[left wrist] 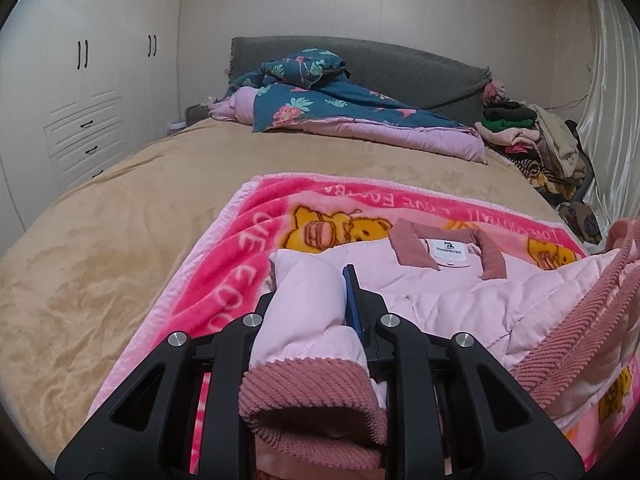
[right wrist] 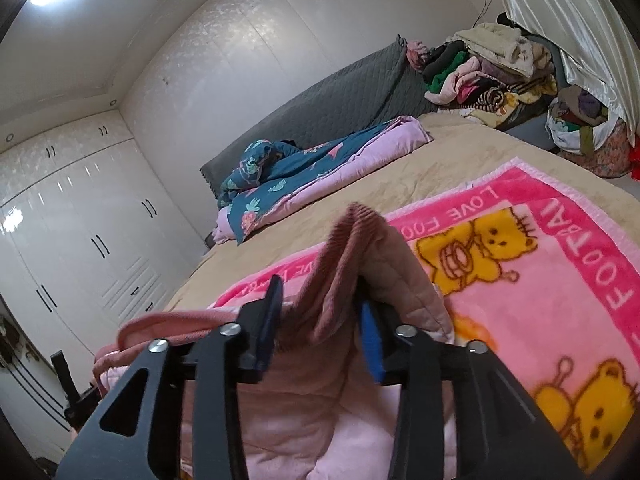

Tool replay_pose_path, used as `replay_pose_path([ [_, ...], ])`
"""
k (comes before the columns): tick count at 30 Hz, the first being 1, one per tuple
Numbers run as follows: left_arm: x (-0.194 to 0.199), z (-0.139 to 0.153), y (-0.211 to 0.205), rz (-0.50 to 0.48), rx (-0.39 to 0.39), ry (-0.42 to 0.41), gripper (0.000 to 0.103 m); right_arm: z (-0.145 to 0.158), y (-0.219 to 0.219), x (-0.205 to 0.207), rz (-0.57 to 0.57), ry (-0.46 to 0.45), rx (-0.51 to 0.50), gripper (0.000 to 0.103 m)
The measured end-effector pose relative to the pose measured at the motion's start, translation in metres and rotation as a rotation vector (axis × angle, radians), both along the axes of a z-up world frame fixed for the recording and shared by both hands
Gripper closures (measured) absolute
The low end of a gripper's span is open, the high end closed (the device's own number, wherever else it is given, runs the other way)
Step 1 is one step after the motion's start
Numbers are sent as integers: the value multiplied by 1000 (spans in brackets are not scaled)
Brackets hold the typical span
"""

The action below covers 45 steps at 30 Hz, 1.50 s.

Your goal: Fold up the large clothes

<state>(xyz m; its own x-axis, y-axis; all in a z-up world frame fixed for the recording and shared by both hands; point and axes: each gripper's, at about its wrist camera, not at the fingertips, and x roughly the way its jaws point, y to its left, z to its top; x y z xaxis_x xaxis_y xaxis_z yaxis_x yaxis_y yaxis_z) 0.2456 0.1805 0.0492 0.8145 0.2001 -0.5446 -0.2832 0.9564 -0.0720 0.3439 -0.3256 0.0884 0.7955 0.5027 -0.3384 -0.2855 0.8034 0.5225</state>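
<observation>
Left wrist view: the left gripper (left wrist: 308,292) has its jaws pinching a sleeve (left wrist: 304,320) of a pale pink quilted jacket (left wrist: 460,300). The sleeve's ribbed, dusty-rose cuff (left wrist: 312,396) hangs toward the camera between the black arms. The jacket lies opened, lining up, with its rose collar (left wrist: 408,244) and a white neck label (left wrist: 448,249) pointing away. It rests on a bright pink cartoon-bear blanket (left wrist: 240,264), which is spread over a tan bed (left wrist: 120,232). At the right edge, a corduroy-edged part of the jacket is lifted off the blanket. Beyond lie a teal floral quilt (left wrist: 320,104), a grey headboard (left wrist: 400,64), a pile of clothes (left wrist: 532,136) and white wardrobes (left wrist: 100,80).

Right wrist view: the right gripper (right wrist: 320,312) has its jaws pinching a bunched fold of the same jacket (right wrist: 380,264), with a rose corduroy edge (right wrist: 348,232) peaking above the blue pads. The camera is tilted, so the bed (right wrist: 460,160) and bear blanket (right wrist: 540,280) slope away to the right.

The step in hand appears to be an early fold: 1 sleeve and 1 outer edge are raised, ready to be carried inward across the body. The next move likely calls for bringing both grips toward the jacket's middle, laying the fabric flat without dragging the blanket, then releasing.
</observation>
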Motion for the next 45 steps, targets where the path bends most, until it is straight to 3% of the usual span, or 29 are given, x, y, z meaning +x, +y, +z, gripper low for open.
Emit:
replay_pose_path([
  [8, 14, -8, -1, -9, -17, 13, 88, -5, 9, -9, 30, -39, -79, 42],
  [15, 25, -15, -5, -8, -17, 24, 82, -43, 38, -21, 82, 1, -275, 25],
  [17, 25, -15, -6, -3, -23, 17, 78, -55, 47, -23, 85, 19, -334, 14],
  [23, 21, -9, -12, -30, -29, -18, 40, -80, 59, -26, 99, 60, -379, 7],
  [24, 20, -7, -14, -39, -32, -28, 30, -83, 59, -26, 97, 65, -376, 7],
  [26, 15, -2, -18, -48, -29, -48, 24, -84, 58, -28, 91, 62, -373, 7],
  [28, 10, 5, -23, -44, 0, -74, 12, -85, 58, -30, 88, 57, -371, 6],
  [34, -15, 22, -27, -22, 74, -137, 10, -81, 53, -39, 66, 41, -381, 5],
  [40, -28, 1, -5, -9, 2, -88, 10, -81, 34, -46, 29, 52, -368, 4],
  [45, -39, -38, 18, -7, -91, -11, 9, -90, 18, -51, 7, 74, -379, 4],
])
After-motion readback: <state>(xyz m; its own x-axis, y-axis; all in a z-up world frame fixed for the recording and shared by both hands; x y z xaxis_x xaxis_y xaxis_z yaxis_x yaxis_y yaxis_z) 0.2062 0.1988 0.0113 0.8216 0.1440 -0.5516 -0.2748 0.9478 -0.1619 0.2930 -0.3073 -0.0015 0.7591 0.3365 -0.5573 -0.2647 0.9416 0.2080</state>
